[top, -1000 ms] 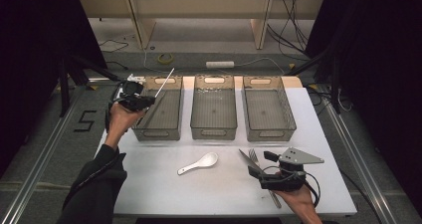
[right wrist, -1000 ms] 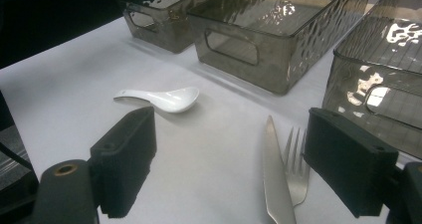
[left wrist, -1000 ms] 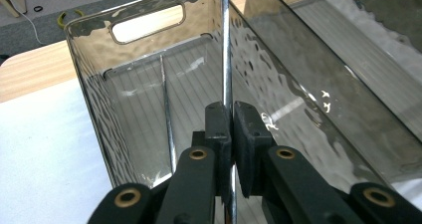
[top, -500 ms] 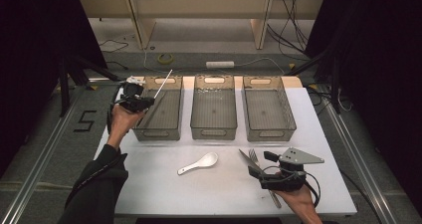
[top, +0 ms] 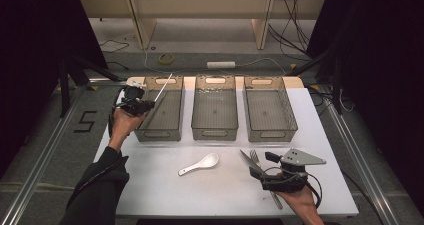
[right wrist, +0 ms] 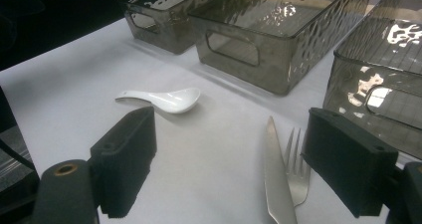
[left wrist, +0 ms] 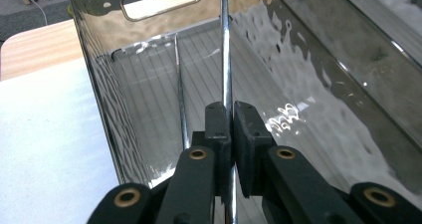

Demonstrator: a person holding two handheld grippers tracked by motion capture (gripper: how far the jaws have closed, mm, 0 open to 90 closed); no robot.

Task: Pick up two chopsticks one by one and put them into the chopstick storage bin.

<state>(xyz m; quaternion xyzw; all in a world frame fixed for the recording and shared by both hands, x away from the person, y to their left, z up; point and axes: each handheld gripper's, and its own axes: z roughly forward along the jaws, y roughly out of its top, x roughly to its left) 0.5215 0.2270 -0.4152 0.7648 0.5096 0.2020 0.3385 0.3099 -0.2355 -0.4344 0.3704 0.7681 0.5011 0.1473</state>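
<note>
My left gripper (top: pixel 136 105) hangs over the near left corner of the left smoky plastic bin (top: pixel 159 134). In the left gripper view, that gripper (left wrist: pixel 232 115) is shut on a thin silver metal rod (left wrist: pixel 225 55). The rod (top: pixel 163 88) slants up and away above the bin. At the table's front right, my right gripper (top: pixel 261 171) rests low and open (right wrist: pixel 229 149). A knife (right wrist: pixel 274 184) and a fork (right wrist: pixel 297 174) lie side by side on the white table between its pads and touch neither of them.
A white ceramic spoon (top: pixel 200 163) lies mid-table in front of the bins. The middle bin (top: pixel 215 133) and right bin (top: pixel 271 134) stand in a row beside the left one. The white tabletop (top: pixel 150 185) ends at metal rails on both sides.
</note>
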